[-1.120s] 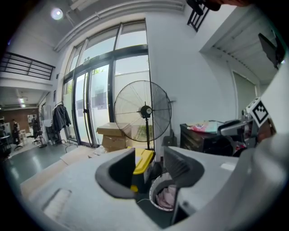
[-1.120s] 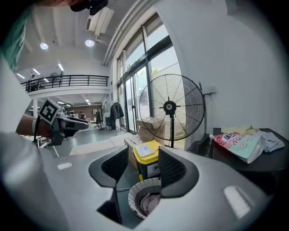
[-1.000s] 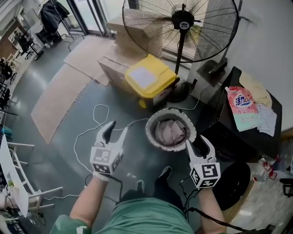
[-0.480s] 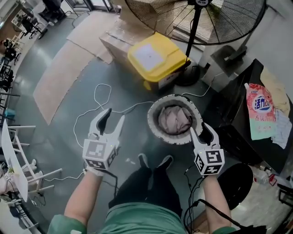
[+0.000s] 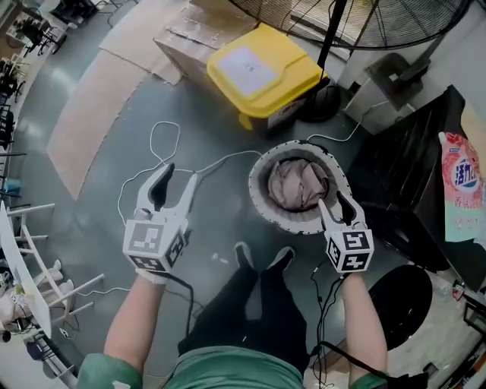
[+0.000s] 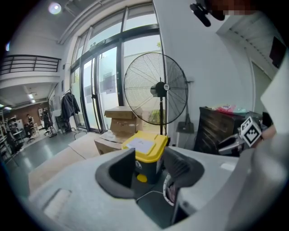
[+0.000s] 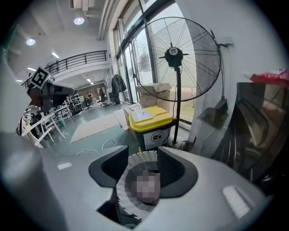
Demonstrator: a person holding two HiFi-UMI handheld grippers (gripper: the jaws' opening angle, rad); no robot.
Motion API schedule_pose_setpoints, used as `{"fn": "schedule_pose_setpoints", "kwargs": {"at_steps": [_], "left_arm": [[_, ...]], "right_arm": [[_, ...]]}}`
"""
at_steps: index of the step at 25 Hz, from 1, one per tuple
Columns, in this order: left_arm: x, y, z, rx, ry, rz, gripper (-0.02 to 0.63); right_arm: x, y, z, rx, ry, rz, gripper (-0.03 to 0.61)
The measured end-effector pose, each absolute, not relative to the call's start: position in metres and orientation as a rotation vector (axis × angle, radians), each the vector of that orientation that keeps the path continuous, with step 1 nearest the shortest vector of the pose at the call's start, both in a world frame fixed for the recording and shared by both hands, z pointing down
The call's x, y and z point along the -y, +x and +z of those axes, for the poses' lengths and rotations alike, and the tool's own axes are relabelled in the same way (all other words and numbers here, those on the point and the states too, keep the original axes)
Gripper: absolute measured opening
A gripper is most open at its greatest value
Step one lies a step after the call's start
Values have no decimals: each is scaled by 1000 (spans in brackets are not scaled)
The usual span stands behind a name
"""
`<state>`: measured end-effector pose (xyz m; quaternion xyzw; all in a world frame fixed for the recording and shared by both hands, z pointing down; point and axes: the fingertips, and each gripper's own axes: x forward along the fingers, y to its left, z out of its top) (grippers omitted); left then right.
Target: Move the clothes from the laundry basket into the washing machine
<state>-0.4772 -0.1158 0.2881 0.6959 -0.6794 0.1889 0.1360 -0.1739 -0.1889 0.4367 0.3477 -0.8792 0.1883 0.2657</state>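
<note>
"Clothes first. What do you get from the head view?"

"I count one crumpled, pinkish-beige heap of clothes (image 5: 300, 185). It lies in one round white laundry basket (image 5: 262, 199) on the grey floor (image 5: 91, 197), just ahead of my two shoes (image 5: 244, 254). My left gripper (image 5: 178, 176) is well to the left of the basket, jaws spread and empty. My right gripper (image 5: 335, 203) has its tips over the basket's near rim, jaws apart and pinching nothing."

"Anything changed from a second ago?"

"Yes. Back then the right tips sat clear of the rim, lower in the picture, and now they overlap it. The one pedestal fan (image 5: 395, 19) has mostly slid off the top edge. One yellow-lidded bin (image 5: 262, 72) stands beyond the basket, as before."

"Left gripper view?"

"Jaws are wide with nothing between them. Past the gap I see the bin and the fan behind it, and a sliver of basket rim by the right-hand jaw."

"Right gripper view?"

"Jaws are apart and empty, framing the woven basket just below them. The clothes inside show only as a dim lump."
</note>
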Motion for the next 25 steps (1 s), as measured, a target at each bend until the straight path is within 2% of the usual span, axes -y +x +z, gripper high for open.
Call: {"fn": "schedule_pose_setpoints", "kwargs": {"at_steps": [7, 10, 13, 16, 19, 25], "left_arm": [[134, -488, 363, 1955, 2029, 517, 198], [137, -489, 406, 1955, 2033, 515, 198], [141, -488, 455, 1955, 2044, 513, 198], [146, -487, 504, 1961, 2051, 492, 198], [152, -490, 543, 1978, 2045, 482, 199], [154, -493, 619, 1961, 2067, 475, 199]], "right_arm": [[206, -181, 553, 2299, 908, 562, 204], [211, -189, 615, 2257, 832, 556, 244], [218, -198, 685, 2209, 726, 548, 294], [224, -207, 757, 2149, 592, 553, 408], [228, -216, 822, 2069, 454, 519, 477], [240, -232, 951, 1864, 231, 477, 535]]}}
